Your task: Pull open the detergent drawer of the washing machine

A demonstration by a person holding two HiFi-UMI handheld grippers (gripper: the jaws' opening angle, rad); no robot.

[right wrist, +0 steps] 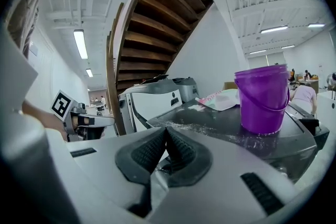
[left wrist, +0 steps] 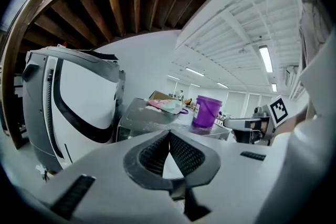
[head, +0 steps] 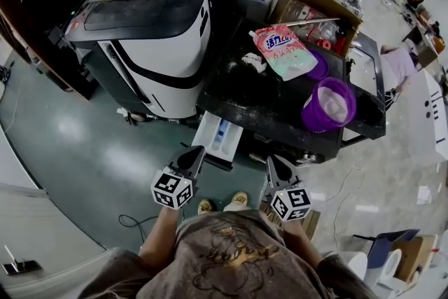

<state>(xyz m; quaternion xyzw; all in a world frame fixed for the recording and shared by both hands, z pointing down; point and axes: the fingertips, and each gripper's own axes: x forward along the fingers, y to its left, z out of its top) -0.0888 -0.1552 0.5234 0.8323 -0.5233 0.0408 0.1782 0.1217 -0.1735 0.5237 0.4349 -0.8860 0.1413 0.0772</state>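
The washing machine point(head: 245, 105) has a dark, powder-dusted top. Its white detergent drawer point(head: 218, 138) stands pulled out from the front, with blue inside. My left gripper point(head: 197, 152) hangs just left of the drawer's near end, apart from it. It is shut with nothing in it, and its pads point(left wrist: 157, 152) meet in the left gripper view. My right gripper point(head: 273, 162) sits to the drawer's right by the machine's front edge, also shut and empty, pads point(right wrist: 178, 152) together. The drawer is hidden in both gripper views.
A purple bucket point(head: 329, 103) and a pink-and-green detergent bag point(head: 283, 51) lie on the machine's top. A white-and-black appliance point(head: 157, 45) stands close on the left. A cardboard box point(head: 308, 7) sits behind. The person's shoes point(head: 222, 203) are below the drawer.
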